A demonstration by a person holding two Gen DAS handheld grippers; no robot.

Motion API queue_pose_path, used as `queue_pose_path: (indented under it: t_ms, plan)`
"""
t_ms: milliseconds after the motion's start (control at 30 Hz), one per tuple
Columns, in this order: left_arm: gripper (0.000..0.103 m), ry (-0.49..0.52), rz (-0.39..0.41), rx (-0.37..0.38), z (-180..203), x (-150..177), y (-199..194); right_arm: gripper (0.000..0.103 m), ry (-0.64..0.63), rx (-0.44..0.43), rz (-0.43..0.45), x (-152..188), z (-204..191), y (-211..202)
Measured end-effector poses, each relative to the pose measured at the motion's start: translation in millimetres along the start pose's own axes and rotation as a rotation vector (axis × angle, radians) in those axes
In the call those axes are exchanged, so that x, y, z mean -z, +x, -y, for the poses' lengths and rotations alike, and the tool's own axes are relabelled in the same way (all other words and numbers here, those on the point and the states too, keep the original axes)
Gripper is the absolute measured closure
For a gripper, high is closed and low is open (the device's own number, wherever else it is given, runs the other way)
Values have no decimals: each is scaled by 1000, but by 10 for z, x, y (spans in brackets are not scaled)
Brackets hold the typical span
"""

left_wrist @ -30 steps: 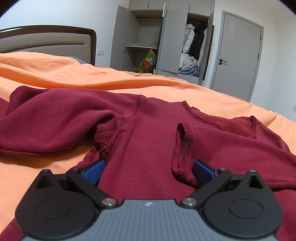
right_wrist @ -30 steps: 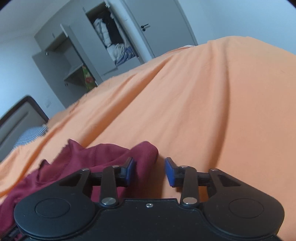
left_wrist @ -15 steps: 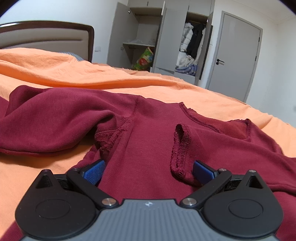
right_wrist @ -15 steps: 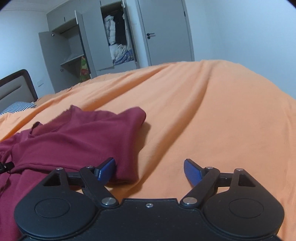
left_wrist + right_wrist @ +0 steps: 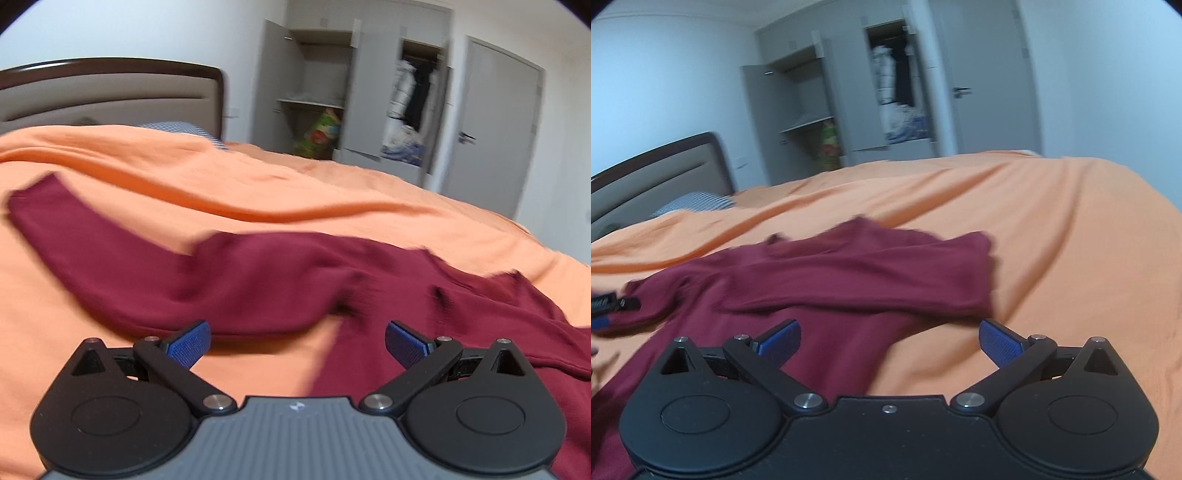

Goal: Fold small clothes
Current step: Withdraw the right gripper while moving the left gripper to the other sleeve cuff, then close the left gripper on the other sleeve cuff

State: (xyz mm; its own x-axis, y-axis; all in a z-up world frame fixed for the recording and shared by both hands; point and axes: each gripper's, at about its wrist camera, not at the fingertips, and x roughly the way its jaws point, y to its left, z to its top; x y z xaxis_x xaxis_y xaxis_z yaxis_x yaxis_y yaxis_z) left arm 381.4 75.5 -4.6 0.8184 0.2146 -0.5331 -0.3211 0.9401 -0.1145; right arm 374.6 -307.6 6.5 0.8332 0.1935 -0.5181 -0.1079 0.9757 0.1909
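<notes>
A dark red long-sleeved top (image 5: 258, 280) lies spread on the orange bed cover (image 5: 258, 184). One sleeve (image 5: 74, 236) stretches to the far left in the left wrist view. My left gripper (image 5: 297, 341) hovers open just short of the sleeve and the armpit, holding nothing. Seen from the right wrist, the top (image 5: 831, 280) has its right sleeve (image 5: 923, 288) folded across the body. My right gripper (image 5: 888, 341) is open above the garment's lower edge, empty. The left gripper's tip (image 5: 609, 308) shows at the left edge of that view.
The bed's headboard (image 5: 110, 92) stands at the back left, with a checked pillow (image 5: 694, 203) below it. An open grey wardrobe (image 5: 351, 107) with clothes and a closed door (image 5: 498, 129) stand beyond the bed. Bare orange cover (image 5: 1071, 240) lies right of the top.
Both grippers have pulled back and up from the top. The right gripper opened and left the right sleeve folded over the body. The left view swung left, showing the whole left sleeve.
</notes>
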Motion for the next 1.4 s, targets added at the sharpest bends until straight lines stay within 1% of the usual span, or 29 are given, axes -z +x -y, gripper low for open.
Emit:
queue_pose_path:
  t_ms: [133, 233, 267, 333, 367, 400, 533, 567, 667, 733, 833, 900, 967, 1000, 1033, 1067, 1100, 1167, 1267, 1400]
  plan:
    - [0, -47, 17, -116, -603, -80, -132, 1, -47, -80, -13, 189, -352, -134]
    - [0, -93, 41, -190, -1008, -130, -178, 1, -106, -122, -19, 355, -579, -179]
    - [0, -102, 51, -193, -1114, -146, -186, 1, -127, -134, -23, 414, -648, -180]
    - [0, -109, 66, -152, -1287, -176, -192, 1, -173, -139, -45, 505, -760, -140]
    - [0, -106, 73, -138, -1336, -202, -186, 1, -190, -133, -54, 535, -797, -110]
    - [0, -101, 84, -139, -1359, -229, -183, 1, -202, -126, -59, 566, -823, -75]
    - [0, -110, 143, -191, -1389, -334, -182, 1, -217, -95, -97, 686, -868, 52]
    - [0, -107, 153, -207, -1399, -356, -176, 0, -226, -89, -100, 711, -876, 74]
    - [0, -103, 171, -296, -1443, -416, -96, 0, -252, -75, -101, 771, -902, 120]
    - [0, -117, 186, -336, -1511, -461, -60, 0, -266, -65, -102, 804, -923, 153]
    - [2, -140, 198, -371, -1579, -534, 17, 0, -280, -54, -96, 838, -930, 169]
    - [11, -143, 200, -410, -1582, -574, 41, 0, -283, -51, -96, 846, -933, 179]
    - [28, -137, 199, -450, -1561, -604, 68, 0, -280, -53, -95, 848, -928, 180]
    - [30, -132, 197, -463, -1547, -612, 72, 0, -279, -54, -95, 849, -928, 179]
    - [39, -128, 197, -467, -1562, -616, 82, 0, -276, -55, -95, 853, -931, 185]
    - [52, -122, 195, -466, -1549, -616, 80, 0, -273, -57, -95, 856, -931, 192]
    - [60, -116, 193, -463, -1527, -632, 64, 0, -272, -58, -94, 860, -934, 198]
    - [66, -103, 186, -458, -1507, -634, 52, 0, -268, -60, -93, 865, -935, 209]
    - [87, -98, 193, -452, -1511, -655, 33, 0, -258, -66, -93, 866, -926, 214]
    - [92, -143, 189, -410, -1597, -736, 0, 0, -252, -70, -88, 865, -920, 207]
